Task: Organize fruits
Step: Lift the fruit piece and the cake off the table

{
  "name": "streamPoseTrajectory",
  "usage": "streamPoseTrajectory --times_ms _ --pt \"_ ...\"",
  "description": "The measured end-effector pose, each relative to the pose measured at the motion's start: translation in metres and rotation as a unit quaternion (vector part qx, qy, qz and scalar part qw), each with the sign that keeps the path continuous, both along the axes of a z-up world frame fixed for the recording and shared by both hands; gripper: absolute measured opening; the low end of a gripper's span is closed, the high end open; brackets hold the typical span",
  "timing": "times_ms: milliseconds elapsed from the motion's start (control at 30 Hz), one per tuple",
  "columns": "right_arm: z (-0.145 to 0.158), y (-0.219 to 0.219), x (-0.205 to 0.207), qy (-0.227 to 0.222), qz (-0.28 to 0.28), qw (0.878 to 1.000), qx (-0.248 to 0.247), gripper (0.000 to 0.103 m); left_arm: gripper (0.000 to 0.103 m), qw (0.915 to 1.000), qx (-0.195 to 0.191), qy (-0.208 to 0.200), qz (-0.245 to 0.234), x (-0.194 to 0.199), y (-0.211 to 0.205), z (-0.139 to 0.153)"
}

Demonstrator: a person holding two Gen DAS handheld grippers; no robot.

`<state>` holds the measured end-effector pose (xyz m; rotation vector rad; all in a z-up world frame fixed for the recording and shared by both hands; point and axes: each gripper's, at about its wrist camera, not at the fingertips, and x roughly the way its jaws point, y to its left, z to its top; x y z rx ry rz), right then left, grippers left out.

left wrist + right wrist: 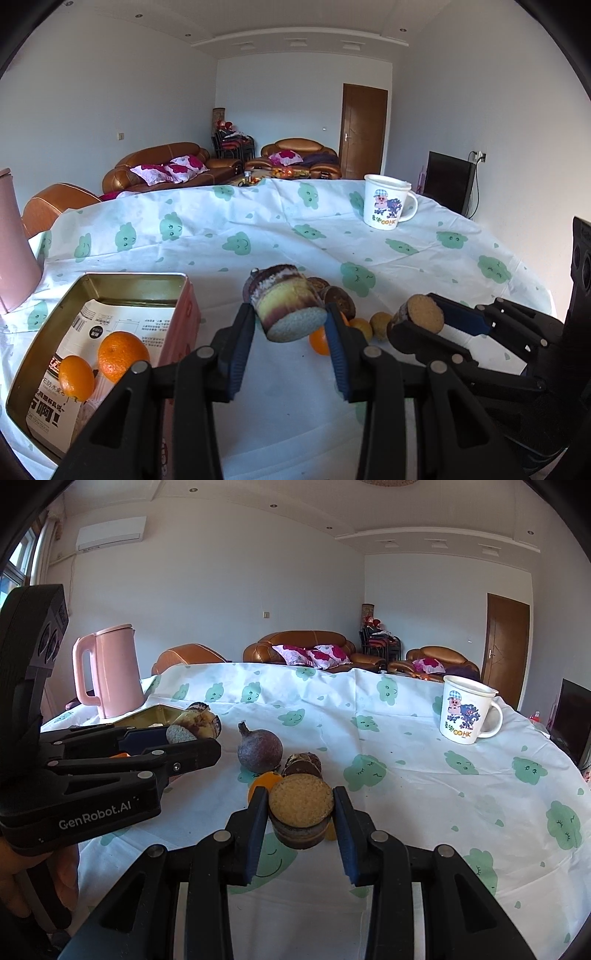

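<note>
Two hand-held black grippers work side by side over a surface [280,236] draped in a white cloth printed with green smiling clouds.

Left gripper [290,325]: jaws pinching a short cut cylinder of fruit [286,302] with a banded purple-and-yellow skin and a pale, grainy cut face. The piece is lifted clear of the cloth and tilted, cut face toward the camera.

Right gripper [300,812]: jaws pinching a second cut chunk with dark brown skin [301,814], its tan granular cut face turned up and toward the camera. It also sits above the cloth.

Open rectangular gold-lined tin with pink outer walls [181,314]: stands just left of the left gripper, with a printed paper sheet [122,325] on its floor. Two whole oranges [123,354] lie on that paper, near the tin's front left.

Loose fruit on the cloth between and beyond the grippers: one round dark-purple fruit with a stem nub [259,751], dark brown cut pieces [303,764] touching one another, and small orange fruits [360,326] partly hidden behind the jaws.

Pink electric kettle [110,672]: upright at the far left edge of the surface, behind the tin. White cartoon-printed mug [467,710]: upright, far right, well apart from the fruit.
</note>
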<state>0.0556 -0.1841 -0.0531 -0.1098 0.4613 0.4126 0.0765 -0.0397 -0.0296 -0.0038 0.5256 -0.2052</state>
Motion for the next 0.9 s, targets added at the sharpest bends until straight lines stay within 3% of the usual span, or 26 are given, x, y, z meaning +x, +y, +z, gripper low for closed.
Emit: streamPoseTrajectory --times_ms 900 --pt "0.007 -0.007 -0.025 -0.08 0.015 0.996 0.025 0.037 0.04 0.9983 -0.003 -0.057 0.011 -0.041 0.005 0.0"
